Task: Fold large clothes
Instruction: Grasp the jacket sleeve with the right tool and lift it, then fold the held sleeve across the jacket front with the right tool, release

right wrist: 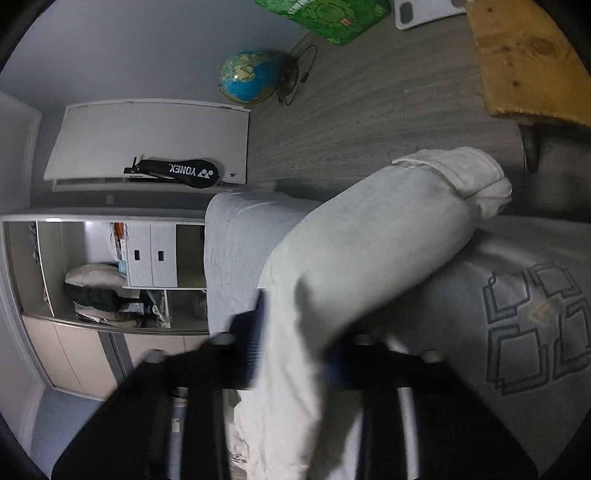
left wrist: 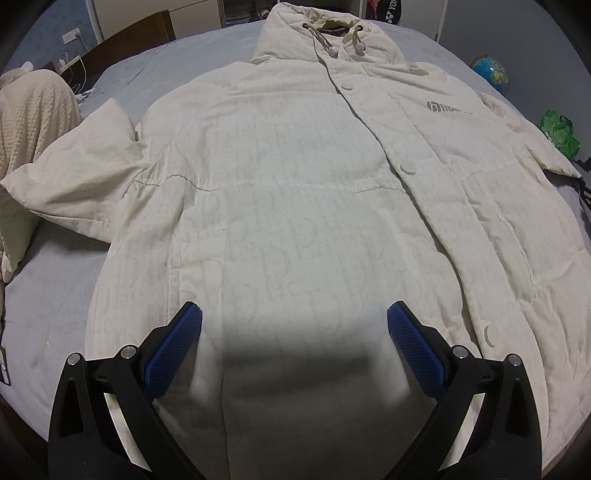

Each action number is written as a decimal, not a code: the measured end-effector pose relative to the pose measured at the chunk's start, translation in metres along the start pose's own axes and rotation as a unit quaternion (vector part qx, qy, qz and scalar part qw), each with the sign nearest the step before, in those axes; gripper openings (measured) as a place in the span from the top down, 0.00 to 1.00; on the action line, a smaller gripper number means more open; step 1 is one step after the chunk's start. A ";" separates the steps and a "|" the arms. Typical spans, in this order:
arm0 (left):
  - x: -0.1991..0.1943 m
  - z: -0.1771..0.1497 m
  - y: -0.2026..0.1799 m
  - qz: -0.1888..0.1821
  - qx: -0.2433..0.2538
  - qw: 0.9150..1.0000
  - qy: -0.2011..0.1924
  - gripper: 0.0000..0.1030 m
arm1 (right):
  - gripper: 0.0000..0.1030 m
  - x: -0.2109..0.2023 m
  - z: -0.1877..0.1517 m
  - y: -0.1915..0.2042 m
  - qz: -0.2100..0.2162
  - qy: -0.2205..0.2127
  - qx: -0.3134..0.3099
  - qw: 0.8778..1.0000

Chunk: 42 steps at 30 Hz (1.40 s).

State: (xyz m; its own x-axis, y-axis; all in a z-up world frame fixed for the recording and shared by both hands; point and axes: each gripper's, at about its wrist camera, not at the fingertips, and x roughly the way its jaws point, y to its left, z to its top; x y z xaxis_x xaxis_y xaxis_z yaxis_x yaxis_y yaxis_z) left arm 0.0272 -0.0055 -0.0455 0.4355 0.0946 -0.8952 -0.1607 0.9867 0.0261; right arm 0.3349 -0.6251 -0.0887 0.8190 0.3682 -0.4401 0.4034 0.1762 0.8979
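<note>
Lying spread front-up across a grey-sheeted bed [left wrist: 55, 302], a cream hooded padded jacket [left wrist: 295, 206], snaps done up, hood toward the far end. Hovering over its lower hem, the left gripper [left wrist: 294, 332], blue-padded fingers [left wrist: 173, 350] spread wide and gripping nothing; hem itself blurring into shadow between them and cut off by the frame's lower edge. Bunching up at the left, one sleeve [left wrist: 70, 173], its cuff running out of view. Reading only partly, a grey chest logo [left wrist: 448, 107], letters too warped to spell out; faint repeating letter-print over the fabric, not legible. Sitting at the far left, a cream knitted throw [left wrist: 33, 114].

Pinching the other sleeve [right wrist: 369, 236] in the right wrist view, the right gripper [right wrist: 295, 347], pads pressed into the fabric on both sides, everything near it motion-blurred. Dangling beyond, the cuff [right wrist: 465, 177] over wood flooring. Hanging on a white door, a black racket cover [right wrist: 177, 172] marked "YONEX". Standing near it, a globe [right wrist: 247, 77] and a green bag [right wrist: 328, 14], printing unreadable.
</note>
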 end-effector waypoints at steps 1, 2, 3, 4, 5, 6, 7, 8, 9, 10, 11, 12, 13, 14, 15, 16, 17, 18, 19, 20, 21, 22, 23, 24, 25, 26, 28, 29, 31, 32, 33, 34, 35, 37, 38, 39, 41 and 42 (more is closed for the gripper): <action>-0.001 0.000 0.000 -0.001 -0.001 1.000 -0.002 0.06 | 0.92 -0.004 -0.001 0.000 0.002 -0.001 -0.006 1.000; -0.002 0.001 0.001 -0.004 -0.003 1.000 -0.006 0.06 | 0.95 -0.008 -0.001 0.003 0.005 -0.003 -0.016 1.000; -0.003 0.001 0.002 -0.007 -0.006 1.000 -0.012 0.06 | 0.95 -0.012 -0.002 0.008 0.009 -0.003 -0.027 1.000; -0.005 0.002 0.003 -0.010 -0.008 1.000 -0.017 0.06 | 0.95 -0.016 -0.003 0.013 0.014 -0.004 -0.037 0.999; -0.007 0.003 0.005 -0.015 -0.014 0.999 -0.025 0.06 | 0.96 -0.018 -0.004 0.019 0.019 -0.004 -0.044 0.999; -0.009 0.004 0.006 -0.020 -0.019 0.999 -0.033 0.06 | 0.96 -0.020 -0.006 0.027 0.025 -0.004 -0.053 0.998; -0.010 0.006 0.007 -0.025 -0.026 0.998 -0.042 0.06 | 0.96 -0.022 -0.008 0.035 0.030 -0.003 -0.062 0.998; -0.012 0.007 0.008 -0.028 -0.030 0.998 -0.048 0.06 | 0.96 -0.023 -0.011 0.045 0.034 -0.002 -0.072 0.997; -0.014 0.008 0.010 -0.033 -0.037 0.997 -0.057 0.06 | 0.96 -0.024 -0.014 0.054 0.039 0.000 -0.081 0.996; -0.016 0.009 0.012 -0.037 -0.043 0.996 -0.064 0.06 | 0.97 -0.024 -0.018 0.063 0.044 0.003 -0.088 0.995; -0.017 0.009 0.014 -0.039 -0.048 0.996 -0.068 0.06 | 0.97 -0.025 -0.025 0.076 0.053 0.008 -0.100 0.994; -0.019 0.010 0.016 -0.042 -0.055 0.995 -0.074 0.06 | 0.97 -0.024 -0.032 0.087 0.058 0.013 -0.111 0.992; -0.019 0.011 0.018 -0.046 -0.062 0.994 -0.078 0.06 | 0.97 -0.025 -0.040 0.098 0.063 0.021 -0.124 0.990; -0.020 0.012 0.020 -0.048 -0.066 0.993 -0.080 0.06 | 0.97 -0.024 -0.047 0.108 0.067 0.027 -0.133 0.988; -0.021 0.013 0.022 -0.050 -0.073 0.992 -0.084 0.06 | 0.97 -0.023 -0.055 0.119 0.071 0.035 -0.144 0.986; -0.022 0.014 0.024 -0.052 -0.080 0.991 -0.089 0.06 | 0.97 -0.022 -0.066 0.130 0.076 0.045 -0.158 0.984; -0.022 0.015 0.026 -0.054 -0.085 0.991 -0.091 0.06 | 0.97 -0.019 -0.076 0.140 0.079 0.052 -0.166 0.982; -0.023 0.016 0.029 -0.057 -0.092 0.989 -0.096 0.06 | 0.97 -0.017 -0.087 0.148 0.082 0.061 -0.175 0.979; -0.023 0.016 0.032 -0.059 -0.100 0.988 -0.099 0.06 | 0.97 -0.015 -0.100 0.155 0.085 0.071 -0.185 0.976; -0.024 0.016 0.034 -0.060 -0.105 0.987 -0.101 0.06 | 0.97 -0.014 -0.110 0.161 0.087 0.078 -0.193 0.974; -0.025 0.016 0.037 -0.061 -0.112 0.986 -0.104 0.06 | 0.97 -0.011 -0.121 0.166 0.089 0.087 -0.203 0.971; -0.026 0.016 0.040 -0.061 -0.119 0.985 -0.107 0.06 | 0.97 -0.007 -0.133 0.172 0.090 0.097 -0.212 0.968; -0.026 0.017 0.044 -0.059 -0.127 0.984 -0.109 0.06 | 0.97 -0.005 -0.144 0.176 0.089 0.105 -0.217 0.966; -0.026 0.016 0.047 -0.054 -0.134 0.983 -0.109 0.06 | 0.97 -0.003 -0.155 0.178 0.089 0.113 -0.222 0.964; -0.024 0.018 0.049 -0.041 -0.141 0.983 -0.106 0.06 | 0.97 -0.001 -0.165 0.180 0.090 0.121 -0.223 0.963; -0.024 0.017 0.051 -0.032 -0.144 0.984 -0.104 0.06 | 0.97 0.002 -0.178 0.182 0.090 0.132 -0.228 0.961; -0.023 0.019 0.055 -0.014 -0.153 0.983 -0.103 0.06 | 0.97 0.007 -0.200 0.185 0.089 0.146 -0.239 0.956; -0.023 0.019 0.057 -0.013 -0.157 0.982 -0.104 0.06 | 0.97 0.008 -0.212 0.187 0.089 0.153 -0.245 0.953; -0.023 0.021 0.061 -0.010 -0.163 0.981 -0.107 0.06 | 0.97 0.011 -0.233 0.188 0.087 0.169 -0.258 0.947; -0.022 0.021 0.062 -0.008 -0.163 0.981 -0.108 0.06 | 0.97 0.012 -0.243 0.188 0.085 0.177 -0.266 0.944; -0.022 0.022 0.063 -0.006 -0.162 0.981 -0.110 0.06 | 0.97 0.013 -0.255 0.189 0.082 0.185 -0.276 0.940; -0.022 0.023 0.063 -0.005 -0.162 0.980 -0.112 0.06 | 0.97 0.014 -0.266 0.189 0.078 0.195 -0.287 0.935; -0.021 0.023 0.063 -0.004 -0.161 0.981 -0.112 0.06 | 0.97 0.017 -0.277 0.189 0.072 0.204 -0.298 0.930; -0.021 0.023 0.063 -0.004 -0.158 0.981 -0.111 0.06 | 0.97 0.021 -0.298 0.189 0.064 0.222 -0.320 0.919; -0.021 0.024 0.063 -0.004 -0.155 0.982 -0.110 0.06 | 0.97 0.024 -0.306 0.190 0.061 0.229 -0.327 0.915; -0.020 0.024 0.063 -0.003 -0.153 0.982 -0.110 0.06 | 0.97 0.026 -0.316 0.189 0.058 0.237 -0.336 0.909; -0.020 0.023 0.063 -0.001 -0.150 0.983 -0.109 0.06 | 0.97 0.030 -0.336 0.186 0.053 0.251 -0.349 0.901; -0.019 0.023 0.063 -0.001 -0.150 0.983 -0.109 0.06 | 0.97 0.032 -0.343 0.183 0.051 0.259 -0.353 0.898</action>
State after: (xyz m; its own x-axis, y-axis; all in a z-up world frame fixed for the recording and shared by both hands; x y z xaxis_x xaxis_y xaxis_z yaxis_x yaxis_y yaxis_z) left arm 0.0293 0.0579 -0.0161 0.6099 0.1516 -0.7778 -0.3996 0.9064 -0.1367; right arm 0.2953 -0.2680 0.0629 0.4642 0.7577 -0.4587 -0.1707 0.5847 0.7931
